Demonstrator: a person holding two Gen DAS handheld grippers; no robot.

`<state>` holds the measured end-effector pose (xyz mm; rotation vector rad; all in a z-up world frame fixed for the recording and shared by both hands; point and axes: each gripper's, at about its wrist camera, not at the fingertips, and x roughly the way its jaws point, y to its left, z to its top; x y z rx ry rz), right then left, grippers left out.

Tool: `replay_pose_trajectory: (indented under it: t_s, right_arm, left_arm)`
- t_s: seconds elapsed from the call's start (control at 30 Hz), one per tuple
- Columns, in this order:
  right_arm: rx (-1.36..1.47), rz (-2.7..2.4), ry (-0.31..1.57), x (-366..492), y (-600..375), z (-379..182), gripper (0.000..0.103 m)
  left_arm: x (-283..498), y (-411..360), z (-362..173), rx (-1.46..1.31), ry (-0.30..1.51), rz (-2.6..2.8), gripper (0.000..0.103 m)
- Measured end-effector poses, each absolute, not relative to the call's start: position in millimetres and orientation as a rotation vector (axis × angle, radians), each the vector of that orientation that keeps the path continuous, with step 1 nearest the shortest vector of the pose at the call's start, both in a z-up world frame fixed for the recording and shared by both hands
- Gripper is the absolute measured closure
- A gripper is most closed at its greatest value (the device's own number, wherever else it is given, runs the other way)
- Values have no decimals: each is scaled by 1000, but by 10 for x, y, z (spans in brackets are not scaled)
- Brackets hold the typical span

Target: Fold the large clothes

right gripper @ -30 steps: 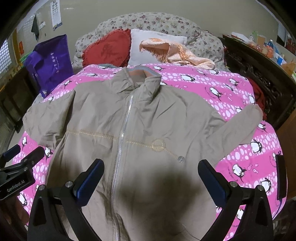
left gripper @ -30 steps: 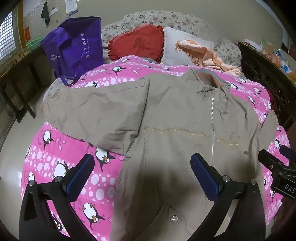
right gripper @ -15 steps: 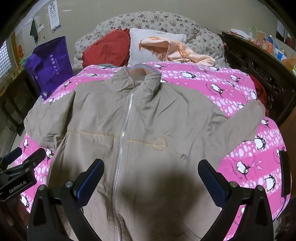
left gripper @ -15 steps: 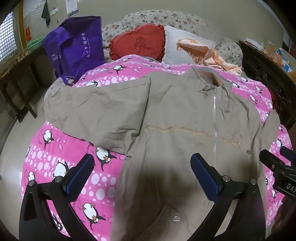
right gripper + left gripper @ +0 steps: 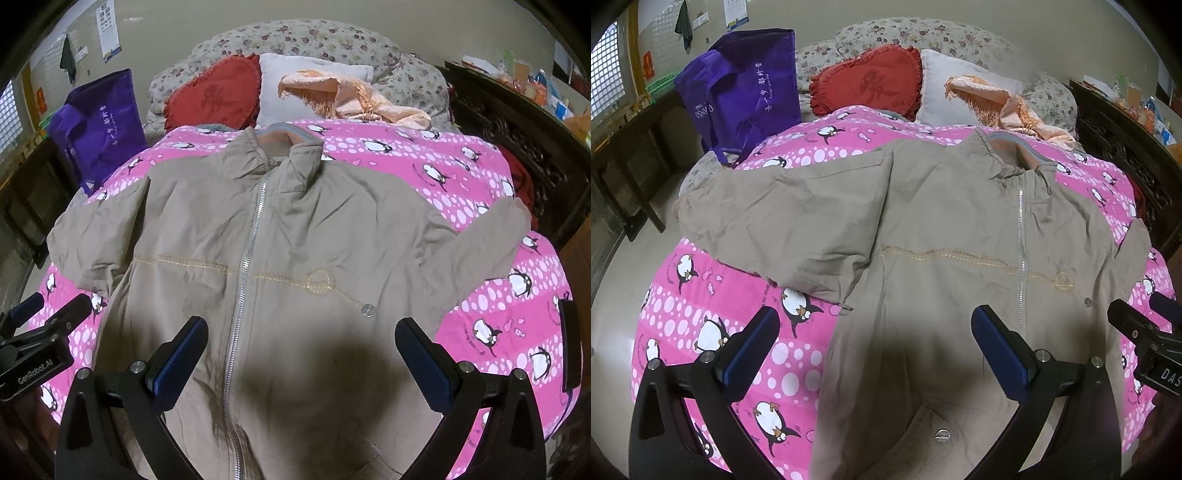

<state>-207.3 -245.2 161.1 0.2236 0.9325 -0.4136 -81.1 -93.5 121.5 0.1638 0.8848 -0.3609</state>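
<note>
The jacket is lying face up and zipped on the pink penguin quilt of the bed, filling the middle of both views, collar toward the pillows at the top of the frame. No fold is showing yet: one sleeve is spreading out at centre left of the left wrist view, the other sleeve is reaching toward the right edge of the right wrist view, and the hem is running under the cameras at the bottom. The whole folding job appears to be still ahead. The left claw is hovering spread wide over the lower body, gripping nothing, and the right claw is likewise spread and empty above the zipper. Compared with a second ago, the jacket is lying the same, and both claws are holding nearly the same spots, the views shifting only slightly.
</note>
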Motion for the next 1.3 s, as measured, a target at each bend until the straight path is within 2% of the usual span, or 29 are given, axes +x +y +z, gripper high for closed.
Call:
replay_pose_trajectory:
  t_s: [1.3]
  right_arm:
    - [314,-410,950,-2065,-2512,1510,1]
  left_arm:
    - [-809,-951,1161,158,903,-357,0]
